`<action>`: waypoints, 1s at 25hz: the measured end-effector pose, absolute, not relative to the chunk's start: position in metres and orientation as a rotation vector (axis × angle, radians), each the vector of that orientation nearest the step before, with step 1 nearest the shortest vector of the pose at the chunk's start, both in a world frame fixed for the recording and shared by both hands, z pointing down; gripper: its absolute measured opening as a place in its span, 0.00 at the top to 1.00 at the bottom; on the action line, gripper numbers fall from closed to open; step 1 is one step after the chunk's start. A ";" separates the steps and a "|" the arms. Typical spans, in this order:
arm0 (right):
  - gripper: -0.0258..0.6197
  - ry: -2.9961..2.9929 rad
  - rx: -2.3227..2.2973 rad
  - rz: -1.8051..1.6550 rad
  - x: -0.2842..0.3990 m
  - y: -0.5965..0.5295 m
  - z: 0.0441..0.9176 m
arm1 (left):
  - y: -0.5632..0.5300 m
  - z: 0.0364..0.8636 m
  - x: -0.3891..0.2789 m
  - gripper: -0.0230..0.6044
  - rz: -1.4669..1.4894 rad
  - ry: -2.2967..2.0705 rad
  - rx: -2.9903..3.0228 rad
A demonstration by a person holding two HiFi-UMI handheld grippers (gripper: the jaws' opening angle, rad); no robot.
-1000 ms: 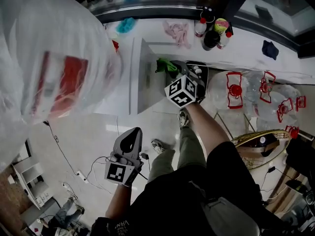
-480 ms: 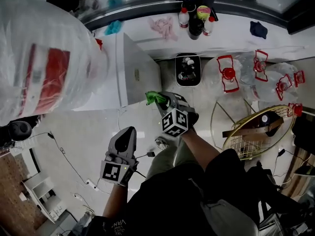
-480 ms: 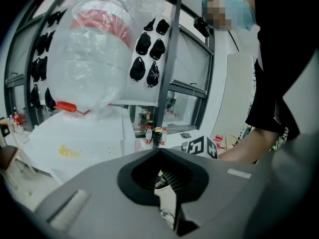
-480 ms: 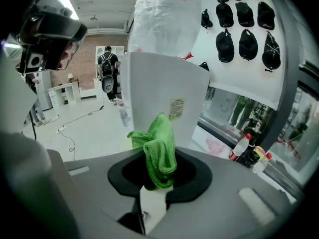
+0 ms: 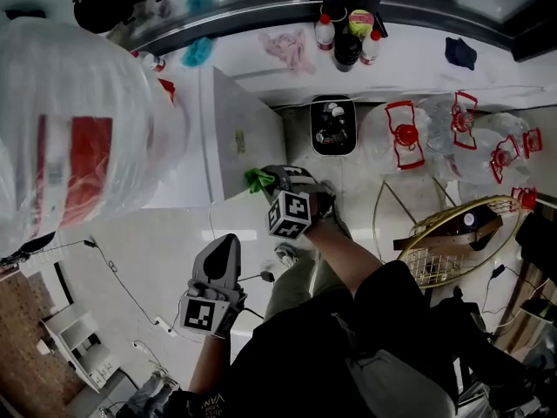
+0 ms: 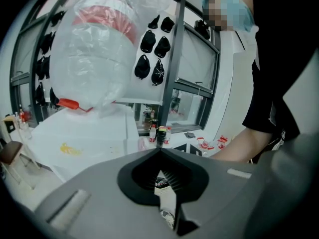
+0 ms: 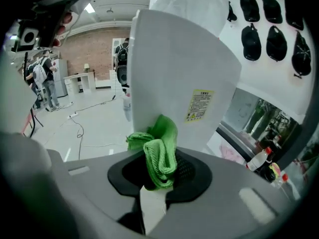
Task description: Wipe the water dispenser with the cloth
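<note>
Your right gripper (image 5: pixel 266 179) has slid along the tall white water dispenser (image 5: pixel 231 133), clamping the green microfibre cloth (image 7: pixel 159 151): wiping appears under way; left gripper (image 5: pixel 224 244) closed, empty.

Three bottles (image 5: pixel 346 40) stand on the white ledge (image 5: pixel 409 59) between a pink rag (image 5: pixel 291 50) and a dark cloth (image 5: pixel 461 53). Clear jugs with red handles (image 5: pixel 405 133) sit on the floor (image 5: pixel 157 251), near a gold wire basket (image 5: pixel 452 238).

This looks like a big studio or workshop hall: a brick wall (image 7: pixel 94 45), cables (image 7: pixel 79 131) across the shiny floor (image 5: pixel 148 251), black caps (image 7: pixel 250 41) on display, big water jugs (image 5: pixel 405 138).
</note>
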State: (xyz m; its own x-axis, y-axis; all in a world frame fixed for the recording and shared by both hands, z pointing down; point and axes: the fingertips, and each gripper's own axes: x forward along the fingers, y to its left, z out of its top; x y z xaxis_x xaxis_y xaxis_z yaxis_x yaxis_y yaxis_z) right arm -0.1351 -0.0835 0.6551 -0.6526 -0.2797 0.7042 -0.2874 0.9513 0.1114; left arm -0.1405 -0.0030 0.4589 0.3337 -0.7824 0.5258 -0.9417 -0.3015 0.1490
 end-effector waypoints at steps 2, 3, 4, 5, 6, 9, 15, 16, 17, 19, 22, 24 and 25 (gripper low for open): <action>0.82 -2.309 0.387 0.016 -0.140 -0.097 0.660 | -0.007 0.460 -0.141 0.96 0.490 -1.530 2.155; 0.82 -2.305 0.387 0.017 -0.142 -0.104 0.662 | -0.009 0.460 -0.142 0.96 0.483 -1.539 2.145; 0.82 -2.301 0.389 0.017 -0.144 -0.112 0.664 | -0.012 0.460 -0.142 0.96 0.475 -1.548 2.135; 0.82 -2.296 0.393 0.017 -0.145 -0.120 0.666 | -0.014 0.460 -0.142 0.96 0.471 -1.554 2.129; 0.82 -2.291 0.397 0.015 -0.147 -0.130 0.668 | -0.016 0.460 -0.141 0.96 0.471 -1.558 2.126; 0.82 -2.275 0.405 -0.001 -0.149 -0.160 0.674 | -0.023 0.461 -0.137 0.96 0.481 -1.565 2.125; 0.82 -2.229 0.459 -0.018 -0.157 -0.228 0.688 | -0.032 0.462 -0.139 0.96 0.469 -1.597 2.084; 0.82 -2.223 0.473 -0.017 -0.158 -0.240 0.689 | -0.032 0.463 -0.139 0.96 0.469 -1.600 2.076; 0.82 -2.217 0.488 -0.017 -0.159 -0.252 0.690 | -0.032 0.464 -0.139 0.96 0.470 -1.603 2.068; 0.82 -2.204 0.518 -0.026 -0.161 -0.274 0.689 | -0.030 0.465 -0.140 0.96 0.475 -1.607 2.050; 0.82 -2.186 0.562 -0.049 -0.161 -0.305 0.686 | -0.031 0.468 -0.142 0.96 0.482 -1.607 2.032; 0.82 -2.179 0.592 -0.056 -0.160 -0.320 0.683 | -0.031 0.469 -0.142 0.96 0.484 -1.602 2.034; 0.82 -2.175 0.605 -0.059 -0.158 -0.326 0.682 | -0.031 0.468 -0.142 0.96 0.483 -1.599 2.036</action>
State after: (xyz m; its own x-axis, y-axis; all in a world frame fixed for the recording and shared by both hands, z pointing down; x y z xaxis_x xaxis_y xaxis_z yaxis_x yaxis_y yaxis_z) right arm -0.1580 -0.3257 0.6820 -0.5174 -0.4418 0.7329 -0.4016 0.8816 0.2479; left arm -0.1418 -0.0314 0.4685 0.2463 -0.7904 0.5609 -0.9688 -0.1832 0.1672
